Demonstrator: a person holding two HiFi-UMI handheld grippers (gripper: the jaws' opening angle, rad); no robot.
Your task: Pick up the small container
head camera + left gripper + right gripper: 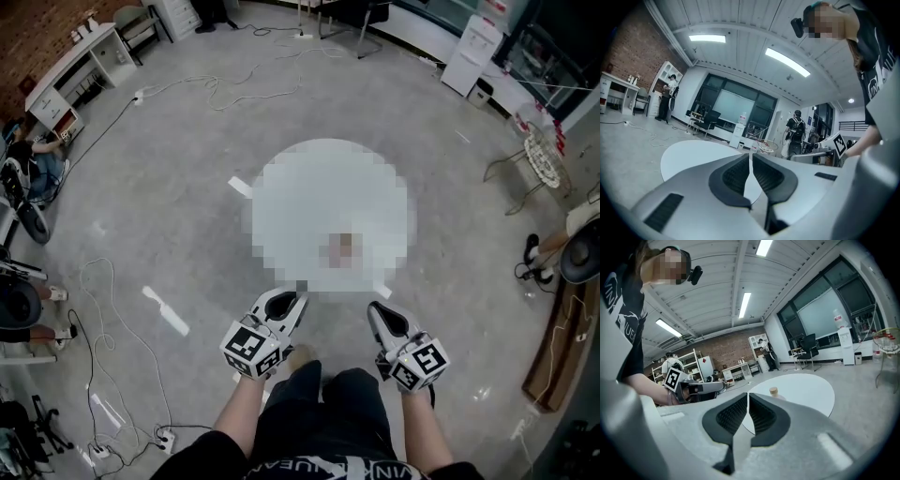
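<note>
The small container (774,392), clear with a tan lid, stands on a round white table (806,390) in the right gripper view. In the head view it shows only as a tan spot (343,248) inside a blurred patch. My left gripper (282,299) and right gripper (380,310) are side by side short of the table's near edge, both shut and empty. The left gripper view has shut jaws (751,154) over the table top (693,154), with no container in sight. The right gripper's (748,394) jaws meet just short of the container.
Cables trail over the grey floor (169,141) at left and back. White desks (80,61) line the far left wall, a white cabinet (473,52) stands at the back right, and a wire stool (542,155) at right. A person (794,133) stands beyond the table.
</note>
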